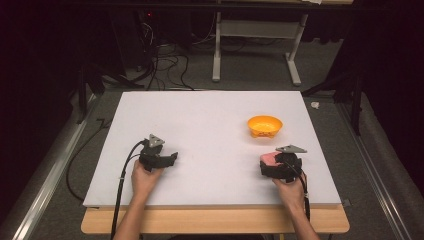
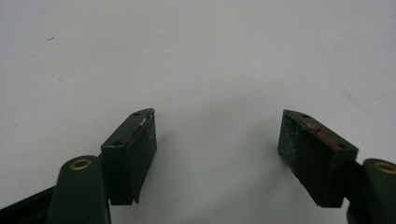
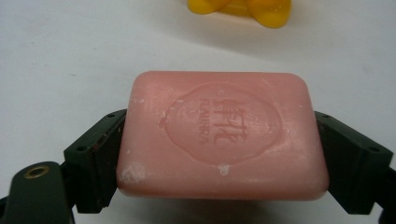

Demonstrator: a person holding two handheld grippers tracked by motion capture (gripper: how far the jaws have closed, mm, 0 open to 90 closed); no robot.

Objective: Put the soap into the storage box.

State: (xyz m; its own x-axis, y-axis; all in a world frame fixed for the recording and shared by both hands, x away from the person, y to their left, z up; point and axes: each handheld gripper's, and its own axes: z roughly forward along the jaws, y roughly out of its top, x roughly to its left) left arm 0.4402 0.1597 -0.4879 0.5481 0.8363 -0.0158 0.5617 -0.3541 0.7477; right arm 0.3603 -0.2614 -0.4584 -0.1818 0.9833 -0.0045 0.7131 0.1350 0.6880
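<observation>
Right claw grips a pink soap by its two short ends, one jaw pressed on each side; the bar lies flat, its stamped face up, just above the white bench. In the high view this claw sits near the bench's front right, held by the person's right hand, with the soap peeking out at its front.

Left claw stands wide, nothing between its pads, only bare white bench beneath. In the high view it rests at the front left, held by the left hand, well apart from the right one.

An orange bowl stands on the bench just beyond the right claw, apart from it; nothing can be seen inside. Its yellow-orange base shows at the top of the right gripper view, past the soap, with open bench between them.

Beyond the bench, cables lie on the floor.
</observation>
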